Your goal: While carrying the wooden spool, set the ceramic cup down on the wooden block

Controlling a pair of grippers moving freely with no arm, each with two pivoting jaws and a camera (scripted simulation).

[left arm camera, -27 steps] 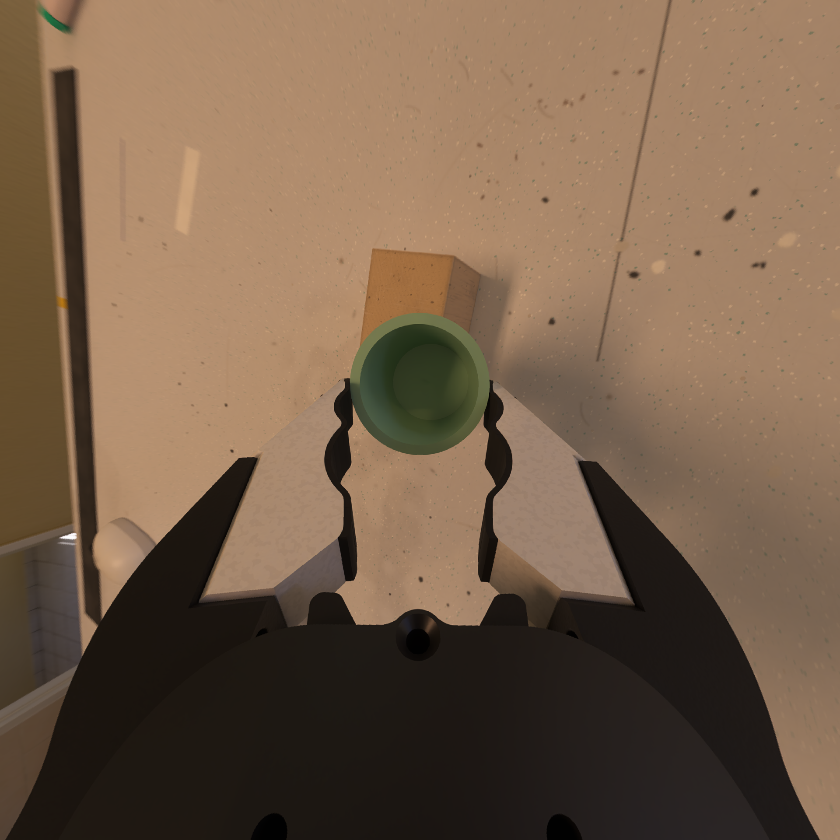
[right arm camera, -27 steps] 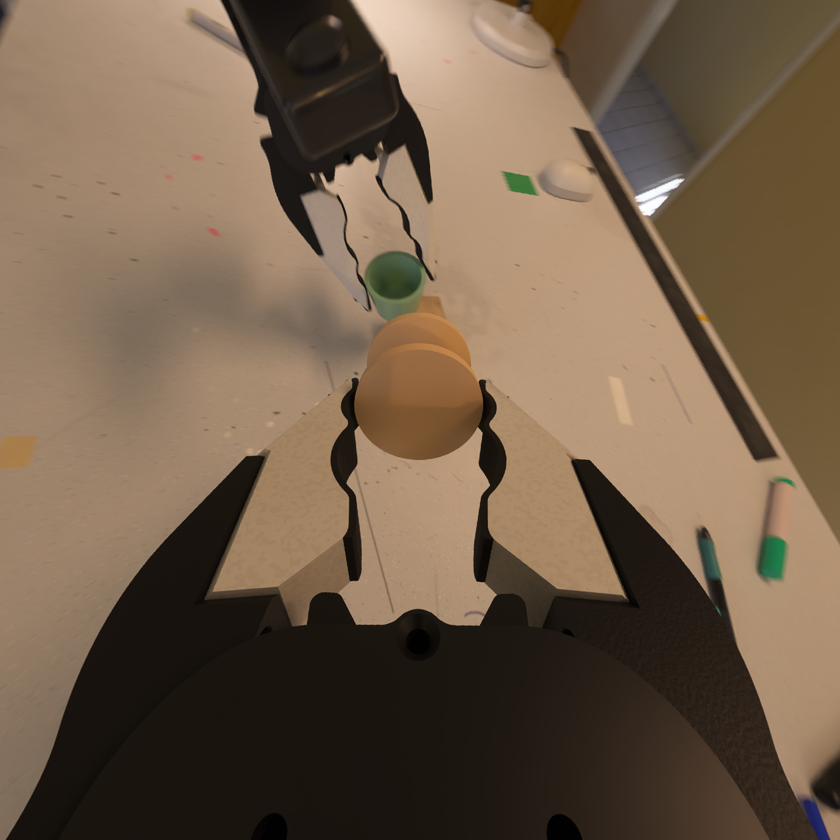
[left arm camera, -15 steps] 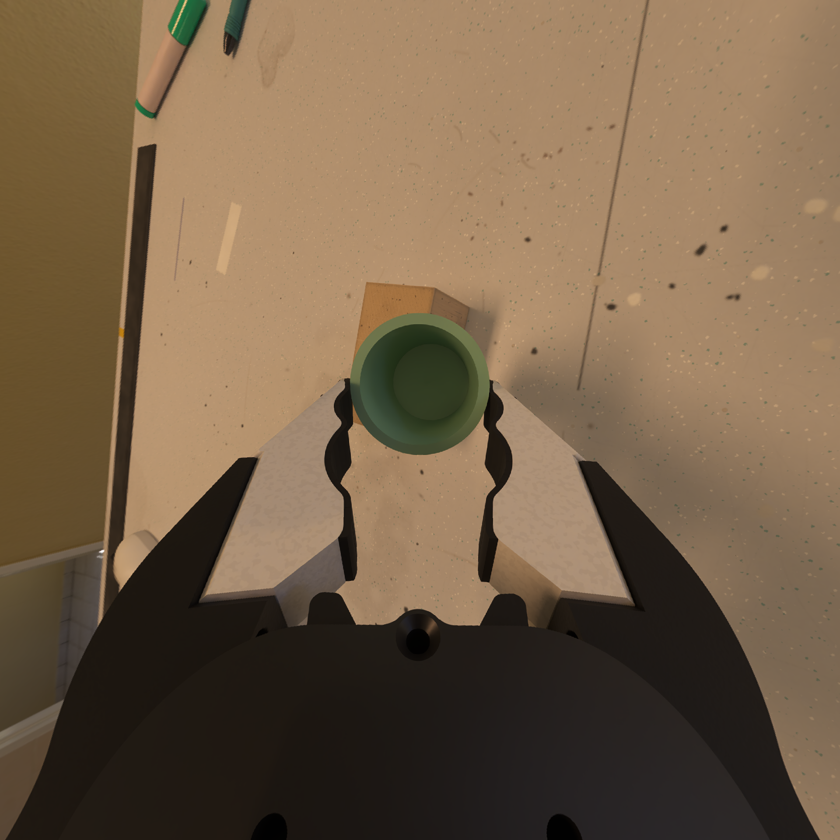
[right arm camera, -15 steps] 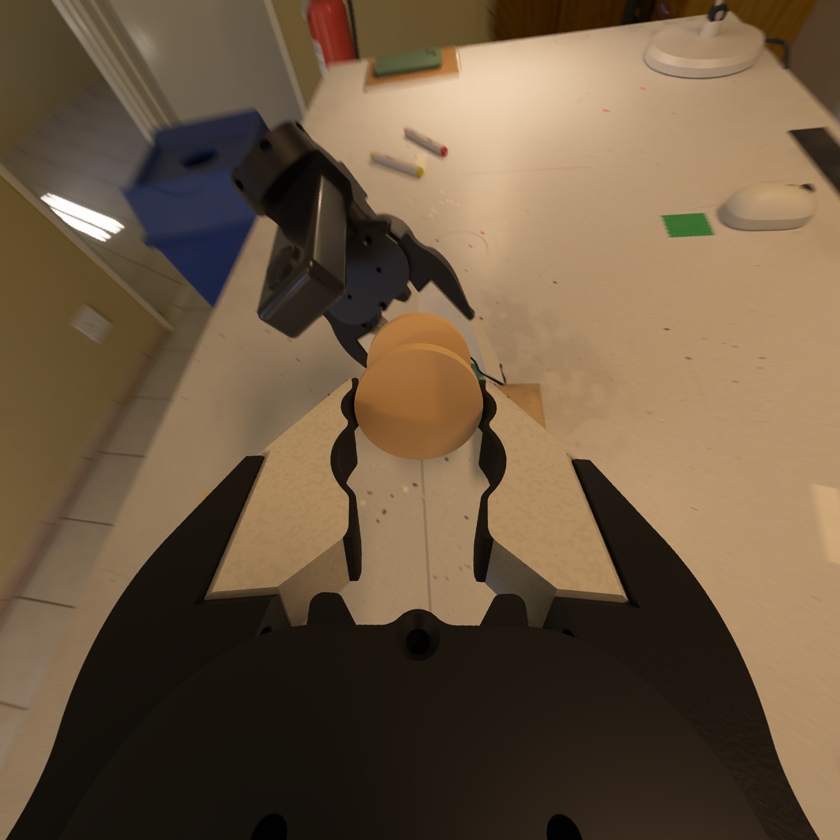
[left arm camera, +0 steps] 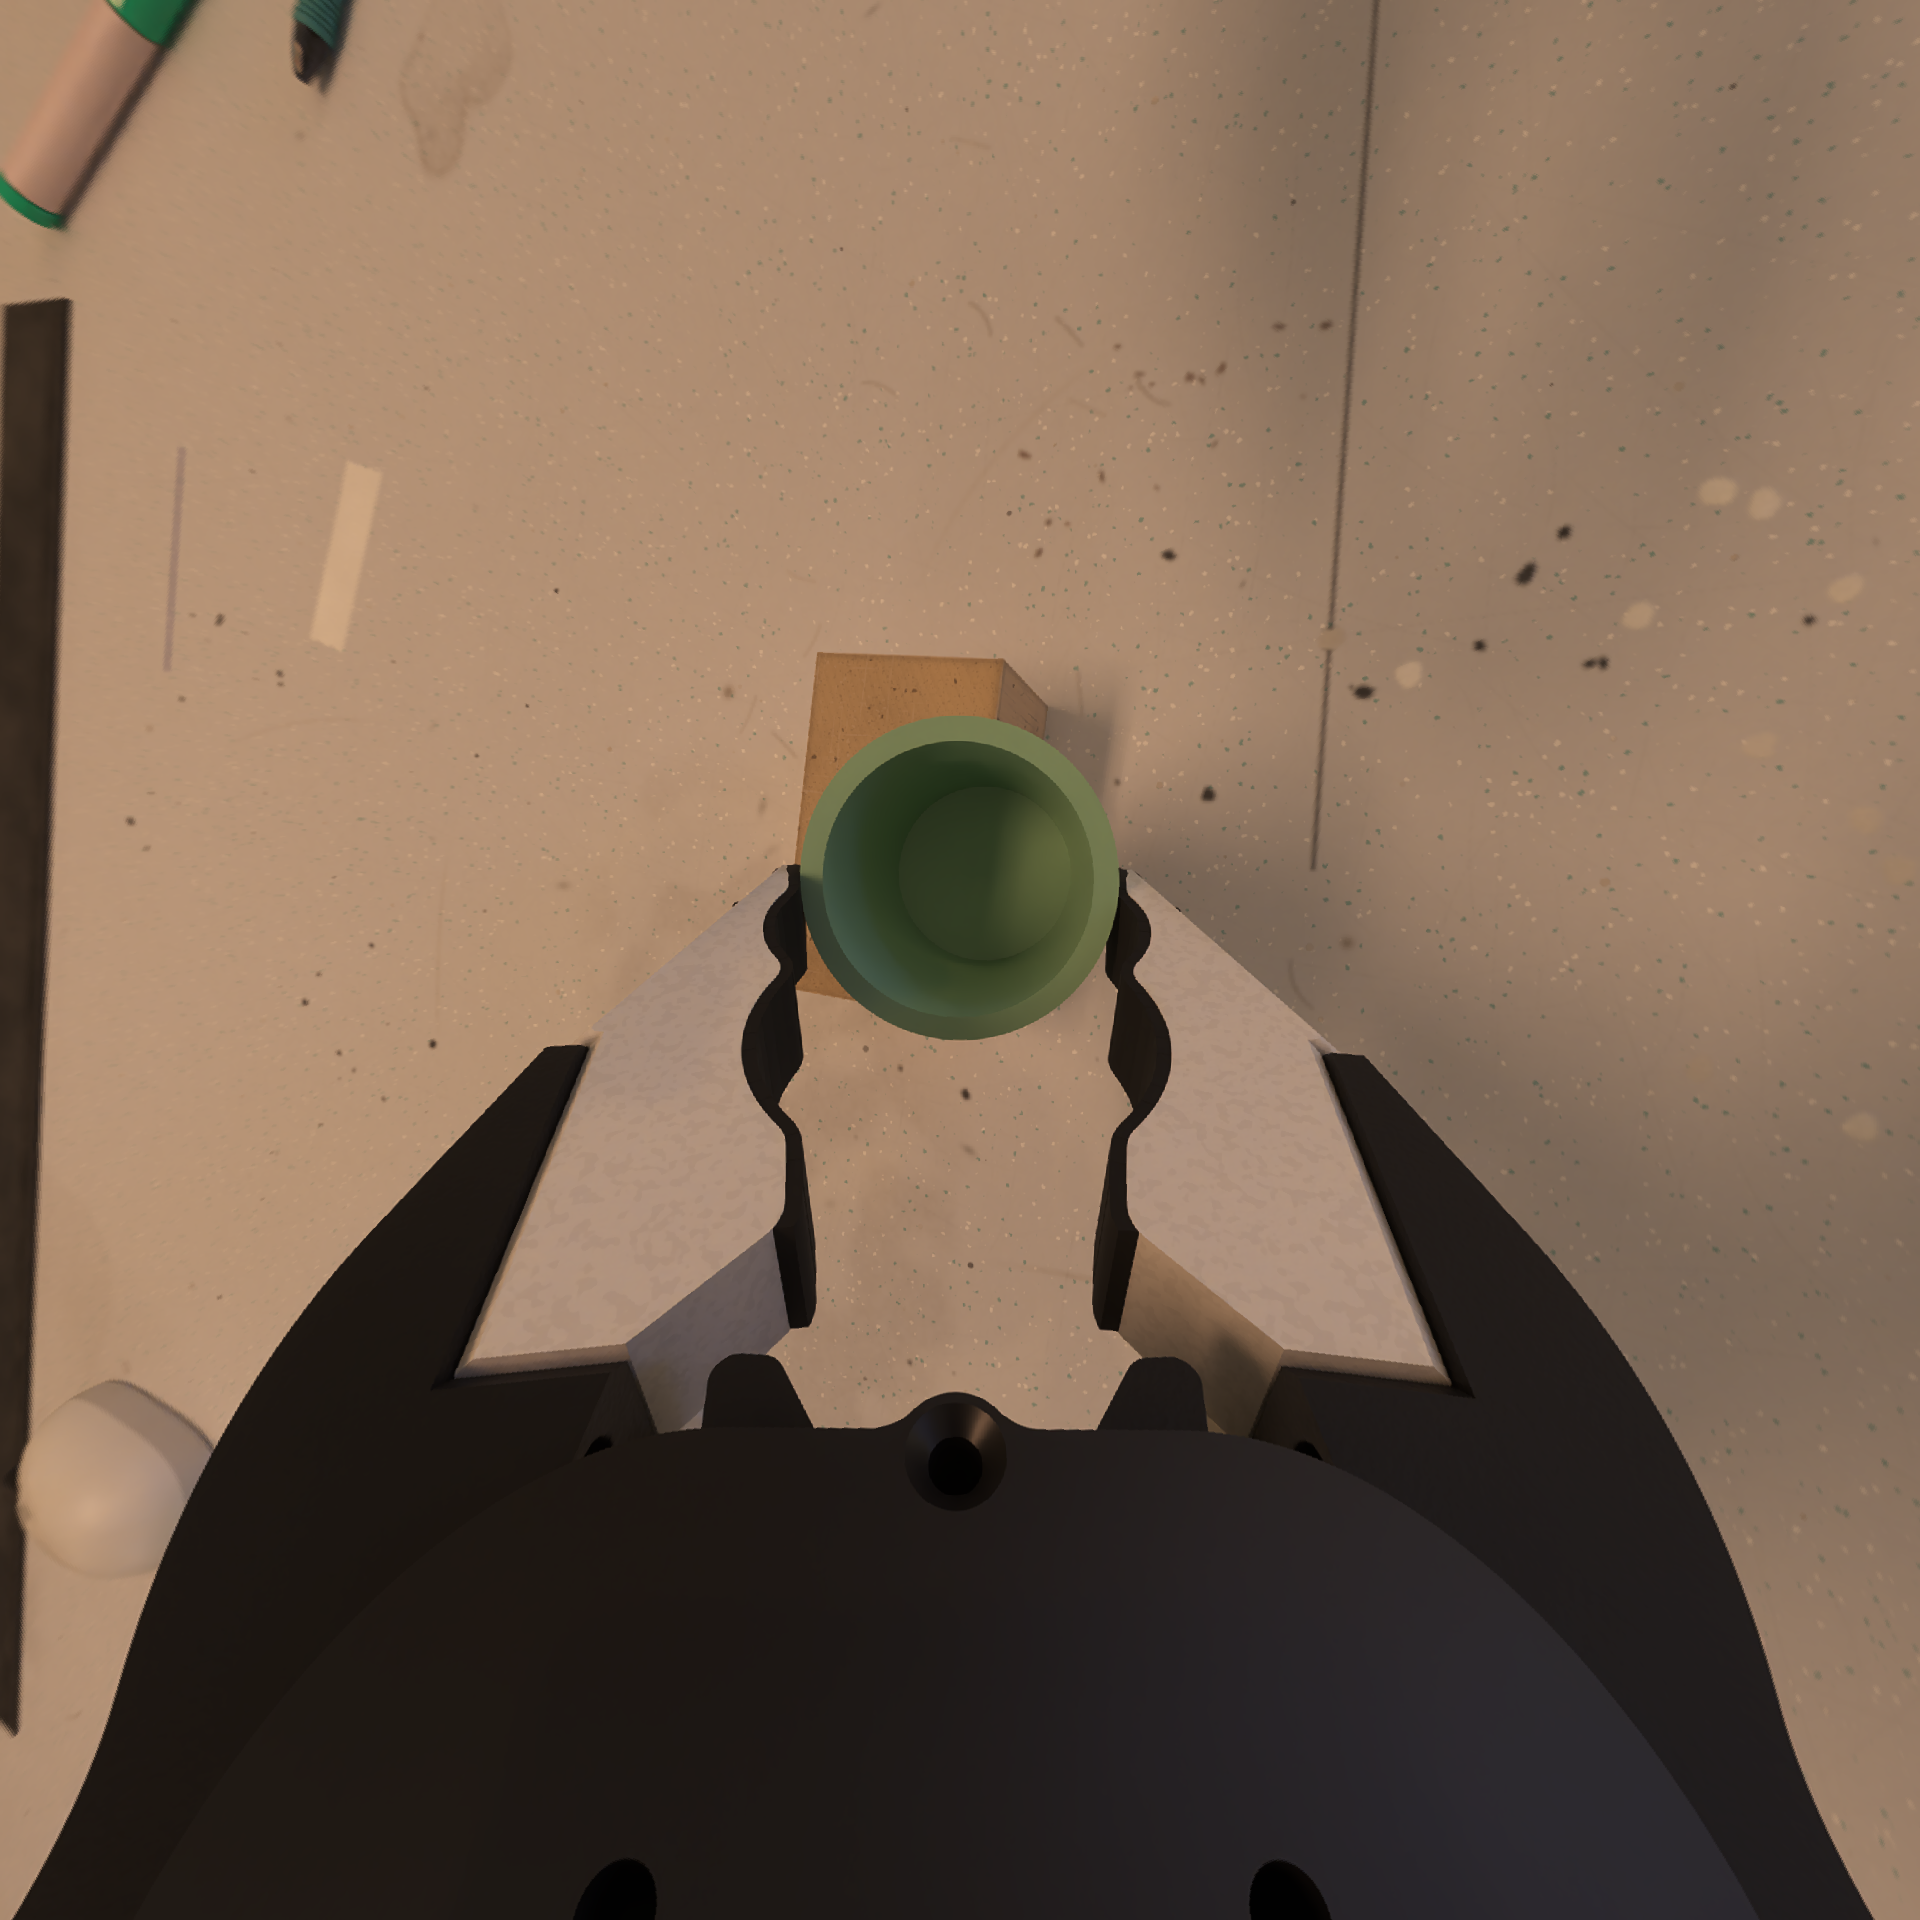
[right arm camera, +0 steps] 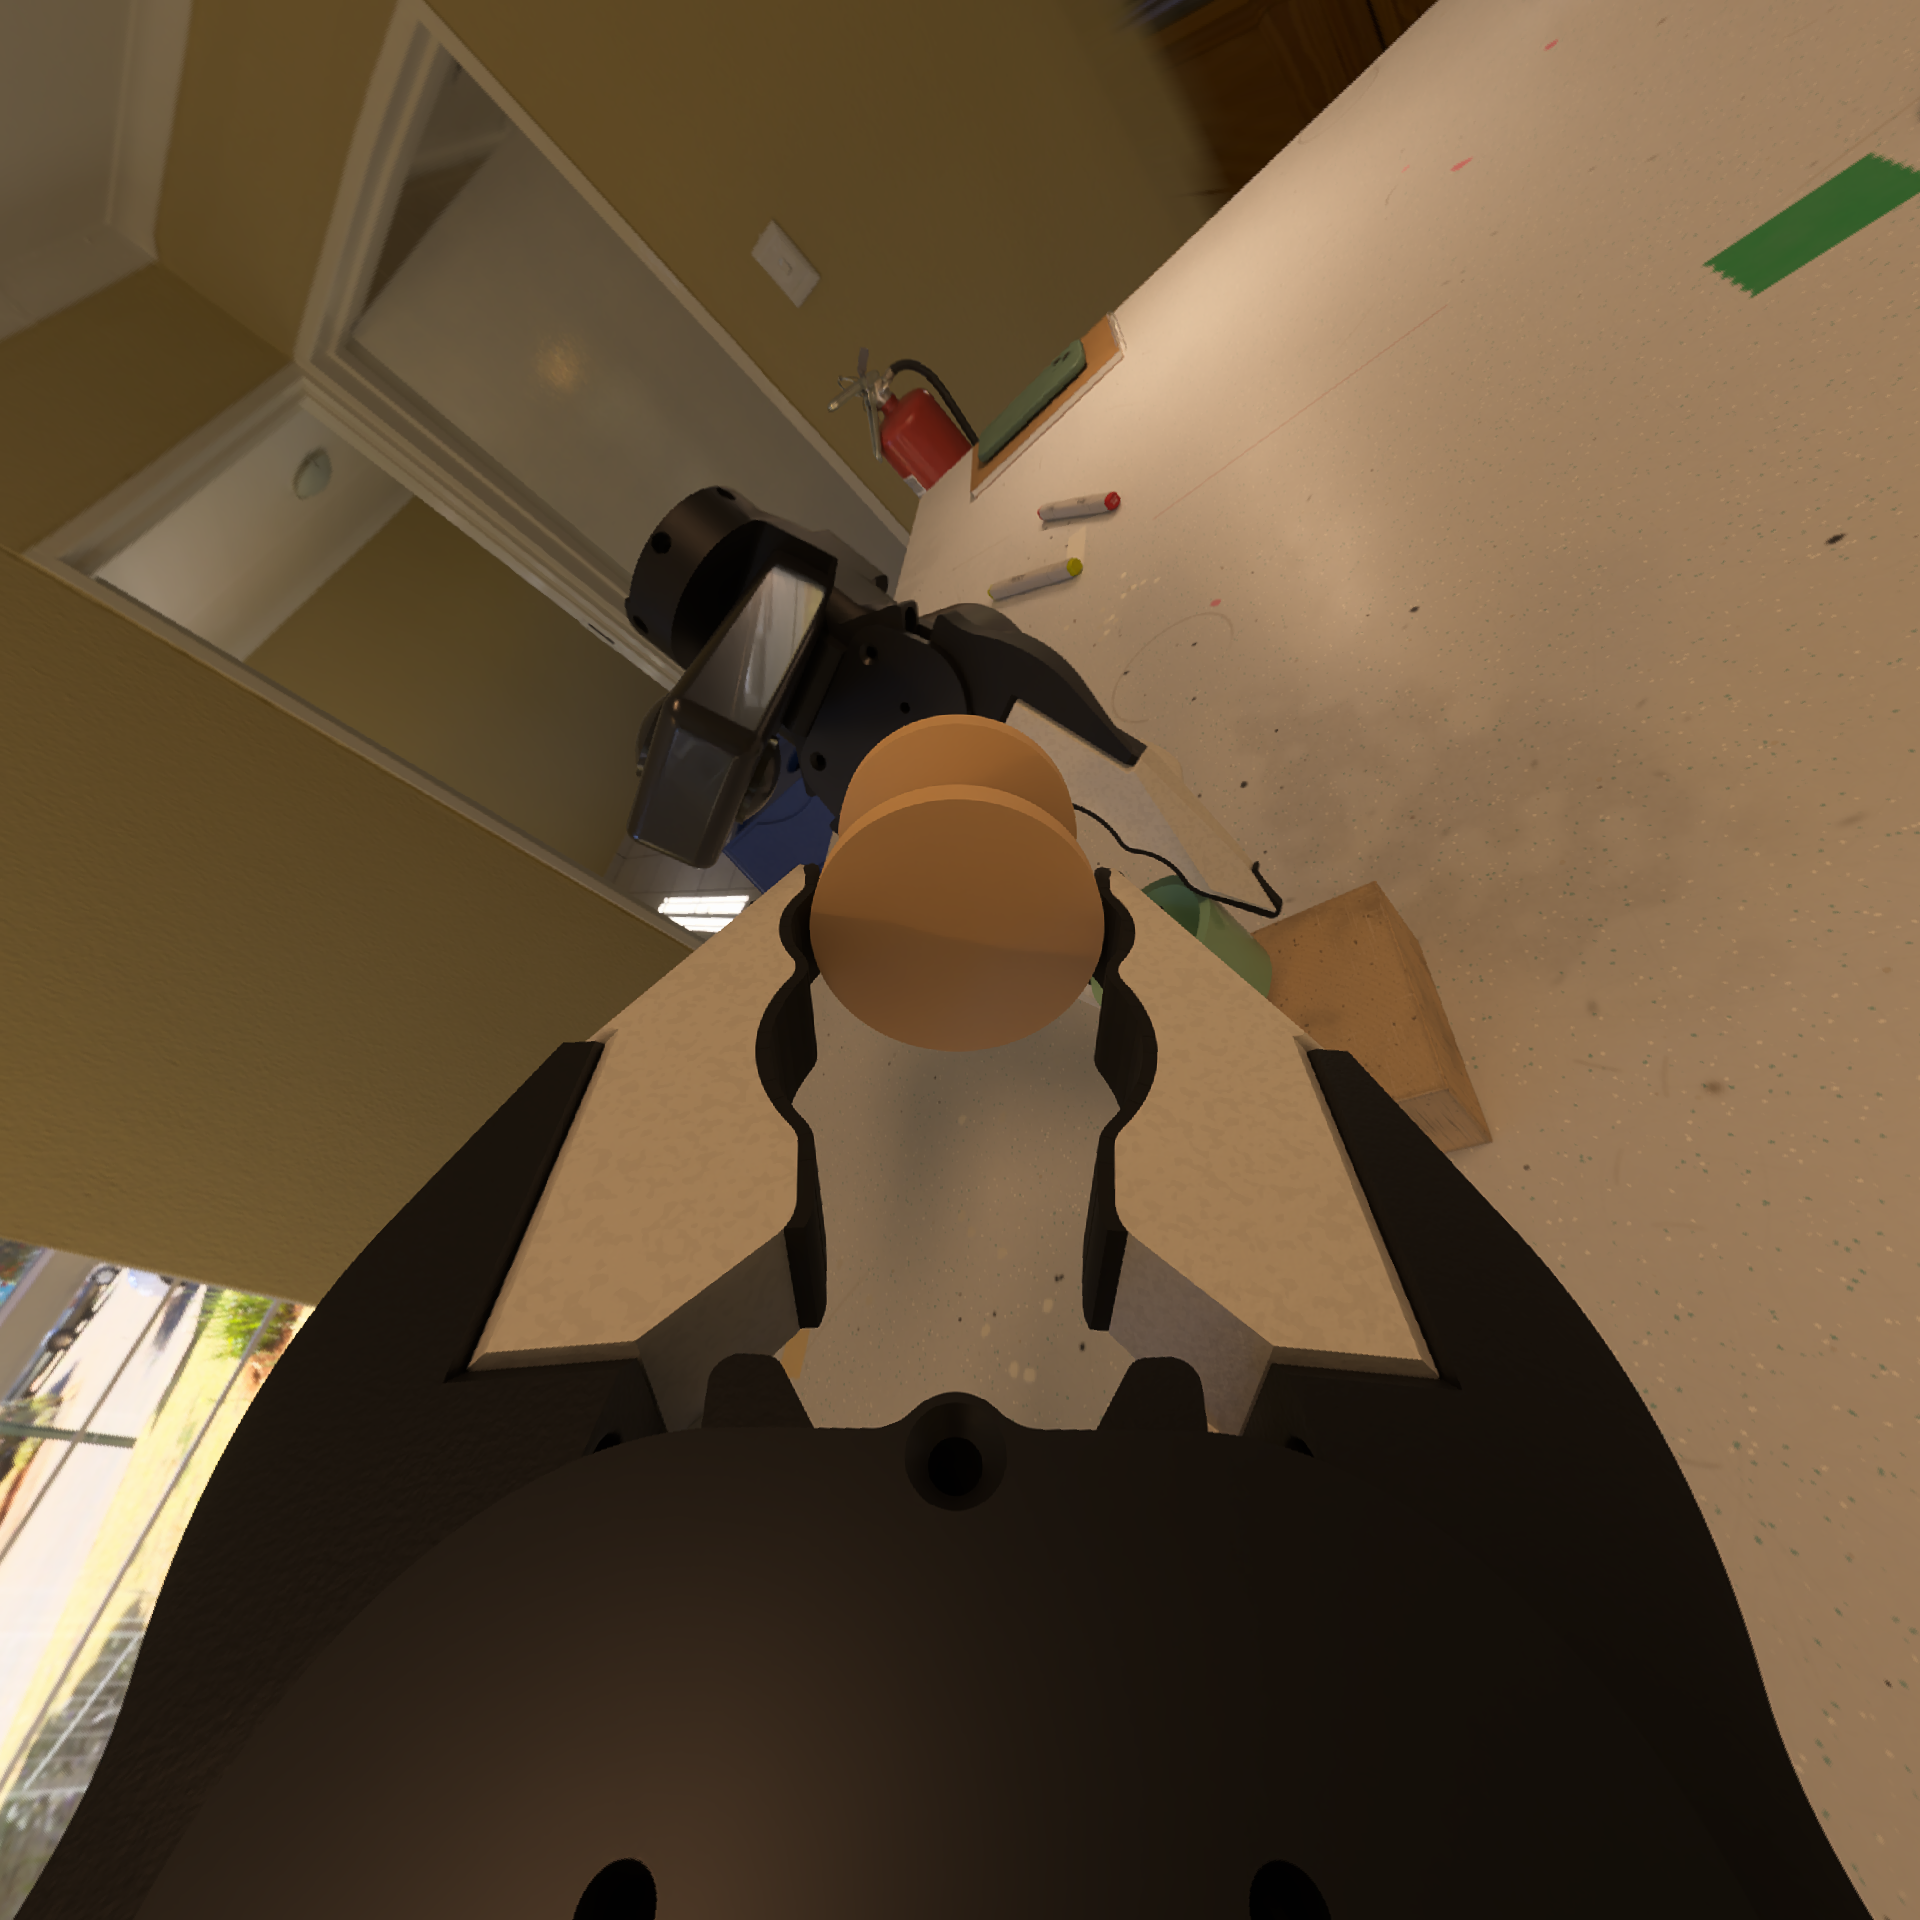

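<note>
My left gripper [left arm camera: 958,883] is shut on the green ceramic cup [left arm camera: 961,876], seen from above with its mouth toward the camera. The wooden block [left arm camera: 899,696] lies on the table right under the cup, mostly hidden by it. My right gripper [right arm camera: 951,914] is shut on the wooden spool [right arm camera: 954,920], held sideways in the air. In the right wrist view the left gripper [right arm camera: 790,675] shows behind the spool, with a part of the cup [right arm camera: 1210,925] against the top of the block [right arm camera: 1361,997]. Whether the cup touches the block I cannot tell.
In the left wrist view a green-capped marker [left arm camera: 73,114], a pen [left arm camera: 317,31], a black strip [left arm camera: 26,831] and a white mouse [left arm camera: 99,1475] lie at the left. In the right wrist view two markers [right arm camera: 1075,507], a green pad [right arm camera: 1029,410] and green tape [right arm camera: 1808,223] lie farther off.
My left gripper has sunk with the cup toward the block, which looks larger now. My right gripper has rolled and swung with the spool, so the table now stands tilted at the right.
</note>
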